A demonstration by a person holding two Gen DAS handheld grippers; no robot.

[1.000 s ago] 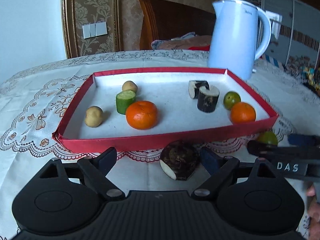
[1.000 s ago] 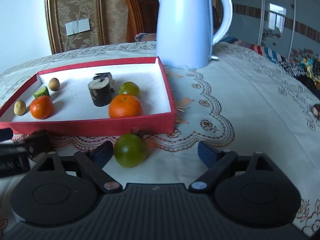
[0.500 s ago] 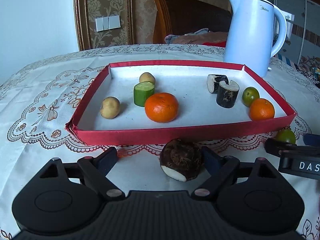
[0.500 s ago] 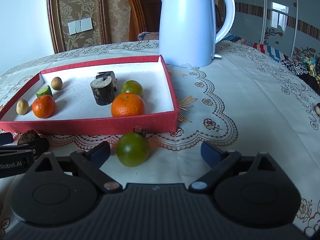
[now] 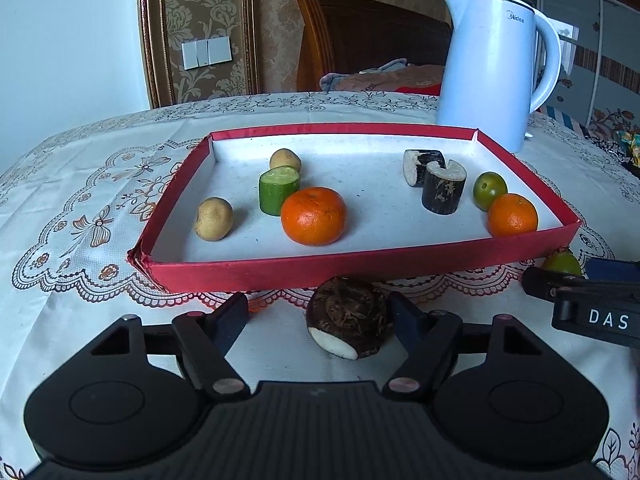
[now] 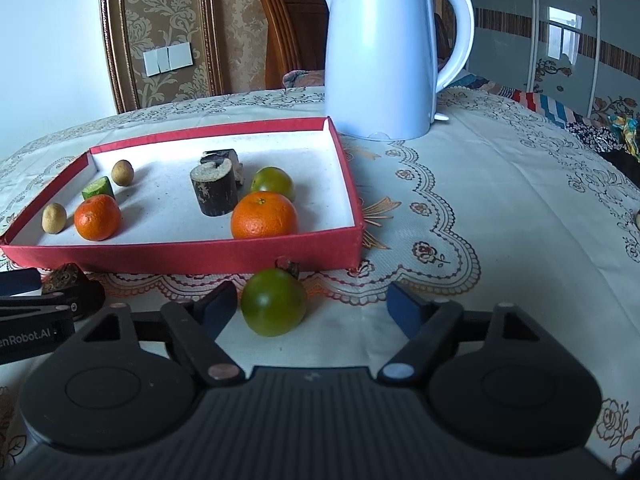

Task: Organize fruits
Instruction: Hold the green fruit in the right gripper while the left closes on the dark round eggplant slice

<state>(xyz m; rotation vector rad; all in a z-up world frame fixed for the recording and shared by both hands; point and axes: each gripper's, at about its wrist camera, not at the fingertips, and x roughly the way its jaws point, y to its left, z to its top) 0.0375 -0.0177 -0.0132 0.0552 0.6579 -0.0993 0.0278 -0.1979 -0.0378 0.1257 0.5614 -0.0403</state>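
A dark taro chunk (image 5: 347, 328) with a white cut face lies on the tablecloth in front of the red tray (image 5: 360, 269). It sits between the fingers of my left gripper (image 5: 318, 311), close against the right finger; the jaws are closing and the left finger is still apart from it. A green round fruit (image 6: 273, 302) lies between the fingers of my right gripper (image 6: 311, 305), close to the left finger, with a wide gap to the right one; these jaws are closing too. The tray (image 6: 180, 257) holds two oranges, a green citrus, two potatoes, a cucumber piece and two dark cane pieces.
A pale blue kettle (image 5: 492, 68) (image 6: 384, 52) stands behind the tray's right corner. The right gripper's body (image 5: 580, 294) shows at the right edge of the left wrist view. The lace tablecloth (image 6: 500, 208) stretches to the right. A wooden chair (image 5: 360, 36) stands behind the table.
Both pairs of fingers have drawn somewhat closer together around the taro chunk and the green fruit. Neither item has moved on the cloth.
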